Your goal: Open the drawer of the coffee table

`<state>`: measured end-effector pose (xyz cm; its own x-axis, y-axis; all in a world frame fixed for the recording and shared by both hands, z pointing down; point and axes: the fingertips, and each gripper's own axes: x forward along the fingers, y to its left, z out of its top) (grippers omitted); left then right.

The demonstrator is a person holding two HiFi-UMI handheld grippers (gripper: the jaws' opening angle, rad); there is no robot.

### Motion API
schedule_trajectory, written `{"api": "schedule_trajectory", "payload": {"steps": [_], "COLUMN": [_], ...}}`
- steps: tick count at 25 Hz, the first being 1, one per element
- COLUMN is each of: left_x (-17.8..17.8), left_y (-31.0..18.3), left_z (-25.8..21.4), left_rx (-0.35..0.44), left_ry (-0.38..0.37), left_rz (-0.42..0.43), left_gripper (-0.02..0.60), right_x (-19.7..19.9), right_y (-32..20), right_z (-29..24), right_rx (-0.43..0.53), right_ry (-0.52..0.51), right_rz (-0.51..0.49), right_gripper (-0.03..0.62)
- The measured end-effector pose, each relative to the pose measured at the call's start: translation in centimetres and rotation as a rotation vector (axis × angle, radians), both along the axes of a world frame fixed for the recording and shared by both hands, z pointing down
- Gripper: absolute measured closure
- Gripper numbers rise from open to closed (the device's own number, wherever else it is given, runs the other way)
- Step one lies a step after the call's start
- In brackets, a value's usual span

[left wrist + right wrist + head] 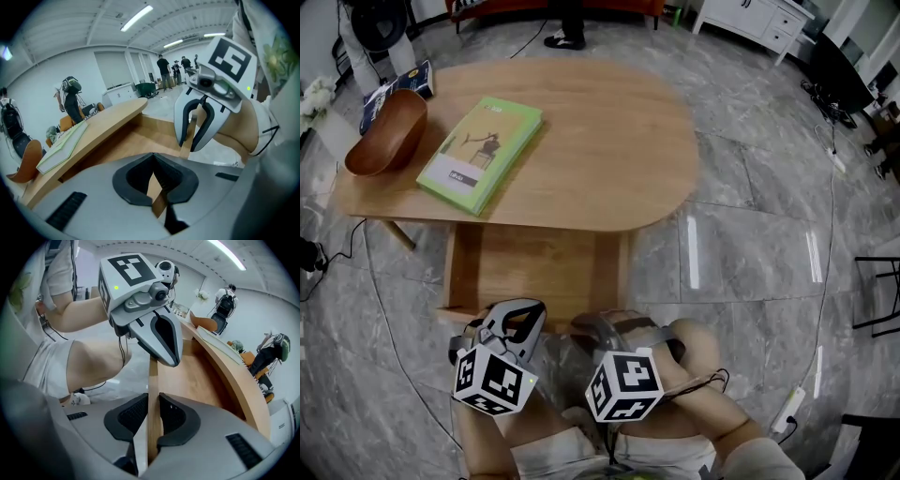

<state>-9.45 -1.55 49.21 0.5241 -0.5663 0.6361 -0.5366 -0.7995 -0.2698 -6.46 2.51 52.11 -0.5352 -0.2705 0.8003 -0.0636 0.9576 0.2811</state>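
Observation:
The wooden coffee table (600, 141) has its drawer (534, 267) pulled out toward me, and its inside is bare. Both grippers sit at the drawer's front panel (152, 380). My right gripper (152, 401) straddles the panel's top edge, one pad against each face. The same right gripper (193, 140) shows astride the panel in the left gripper view. My left gripper (153, 157) is near the front left corner, jaws closed tip to tip over the edge, with wood showing through the slit behind the tips. In the head view the left gripper (520, 314) is beside the right gripper (609, 328).
On the tabletop lie a green book (480, 152), a wooden bowl (386, 131) and a blue book (398, 89). My knees are right behind the drawer. A power strip (792, 408) and cables lie on the tiled floor at the right. Several people stand far off.

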Motion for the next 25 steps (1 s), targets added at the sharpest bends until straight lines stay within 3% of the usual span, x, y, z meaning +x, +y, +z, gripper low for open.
{"api": "schedule_trajectory", "payload": {"steps": [4,13,20,25], "left_x": [0.2,0.4,0.4,0.4], "left_y": [0.5,1.0,2.3,2.8], "left_z": [-0.4,-0.5,0.5,0.5], "left_rx": [-0.011,-0.010,-0.079,-0.076], "left_ry": [0.071,0.075,0.106,0.150], "left_rz": [-0.006,0.009,0.022,0.027], "left_gripper": [0.572,0.572,0.572,0.572], "right_x": [0.4,0.5,0.0,0.2], "right_y": [0.2,0.2,2.7,3.2], "right_z": [0.2,0.1,1.3,1.7], "right_rx": [-0.006,0.002,-0.041,-0.039], "right_ry": [0.000,-0.004,0.029,0.045], "right_rz": [0.006,0.021,-0.019,-0.005], "right_gripper": [0.514,0.514,0.519,0.519]}}
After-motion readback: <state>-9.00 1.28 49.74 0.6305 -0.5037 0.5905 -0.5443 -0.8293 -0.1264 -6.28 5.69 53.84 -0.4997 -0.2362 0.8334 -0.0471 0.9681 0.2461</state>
